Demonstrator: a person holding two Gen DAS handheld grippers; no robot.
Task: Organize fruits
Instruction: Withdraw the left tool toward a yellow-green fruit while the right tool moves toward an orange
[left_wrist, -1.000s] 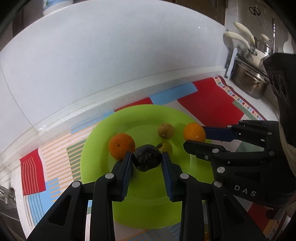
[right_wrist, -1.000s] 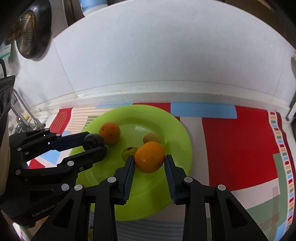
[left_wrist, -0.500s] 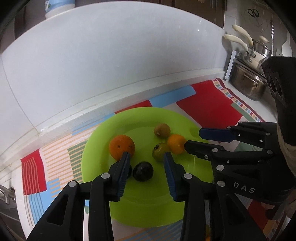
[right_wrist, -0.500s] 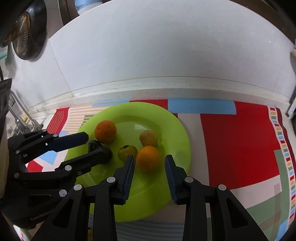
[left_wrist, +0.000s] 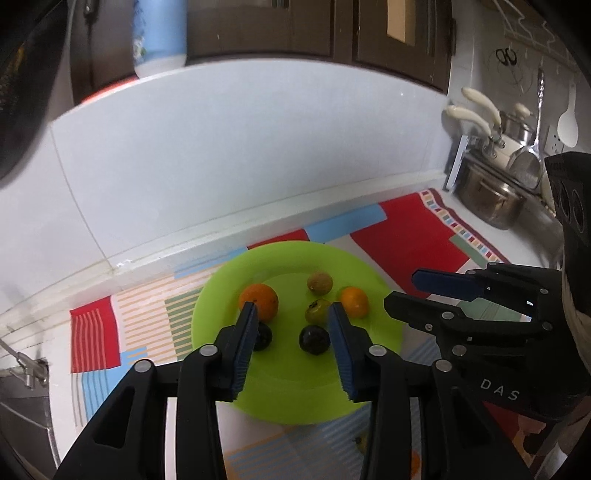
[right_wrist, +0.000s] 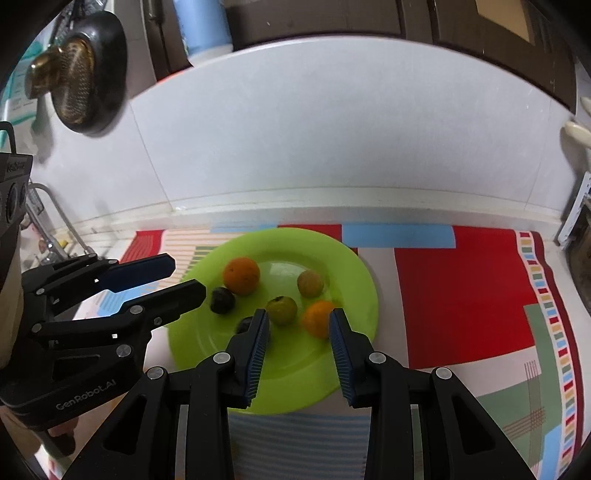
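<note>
A lime green plate (left_wrist: 295, 398) (right_wrist: 354, 266) lies on a colourful mat and holds several fruits. There are two oranges (left_wrist: 258, 300) (left_wrist: 354, 302), a tan round fruit (left_wrist: 320, 282), a green fruit (left_wrist: 317, 309) and two dark fruits (left_wrist: 314, 339) (left_wrist: 263, 338). In the right wrist view the oranges are at left (right_wrist: 241, 275) and right (right_wrist: 317, 318), with the green fruit (right_wrist: 282, 309) between. My left gripper (left_wrist: 291, 314) (right_wrist: 184, 278) is open and empty above the plate's near side. My right gripper (right_wrist: 297, 321) (left_wrist: 400, 286) is open and empty above the plate.
The striped mat (right_wrist: 461, 295) covers the counter against a white tiled wall. Steel pots (left_wrist: 487, 199) and hanging utensils stand at the right. A sink tap (right_wrist: 55, 229) is at the left. Another orange fruit (left_wrist: 413, 461) lies near the mat's front edge.
Both grippers opened, dropped the dark fruit and the orange onto the plate, and pulled back and up from it.
</note>
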